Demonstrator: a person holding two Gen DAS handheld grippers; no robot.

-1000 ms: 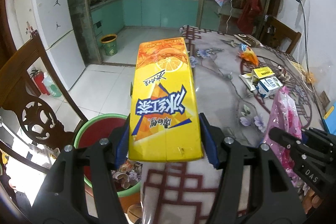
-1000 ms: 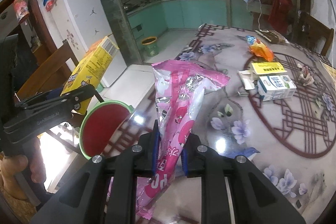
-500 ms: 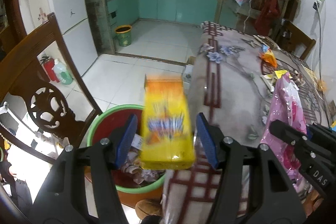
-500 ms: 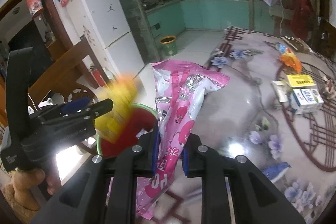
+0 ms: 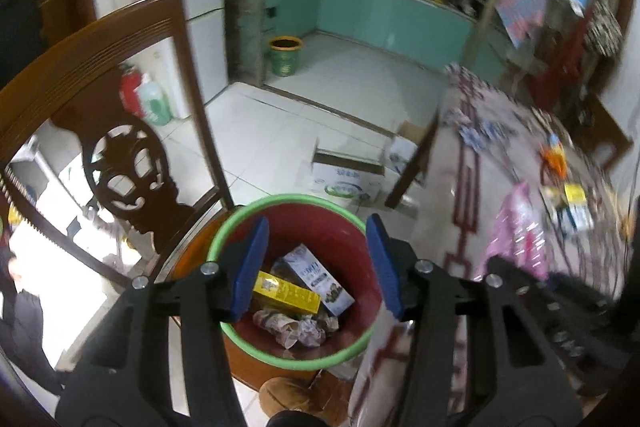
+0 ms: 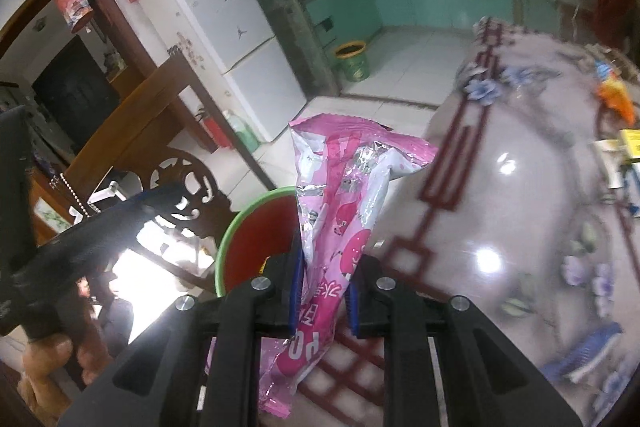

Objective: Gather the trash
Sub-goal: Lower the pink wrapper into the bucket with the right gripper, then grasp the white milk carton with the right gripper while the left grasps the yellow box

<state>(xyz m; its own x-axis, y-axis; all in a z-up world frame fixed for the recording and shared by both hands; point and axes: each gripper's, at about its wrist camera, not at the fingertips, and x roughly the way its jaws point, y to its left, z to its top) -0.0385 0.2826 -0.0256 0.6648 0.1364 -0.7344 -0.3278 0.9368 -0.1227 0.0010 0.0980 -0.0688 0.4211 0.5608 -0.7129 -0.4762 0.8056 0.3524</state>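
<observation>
My left gripper (image 5: 316, 263) hangs open and empty over the bin (image 5: 294, 357), lower centre; my right gripper (image 6: 322, 291) pinches the pink wrapper (image 6: 344, 203), probably next to drop in.

A yellow carton (image 5: 287, 291) lies flat in the green-rimmed red bin (image 5: 240, 223); a crinkled pink wrapper (image 6: 340, 223) stands upright.
</observation>
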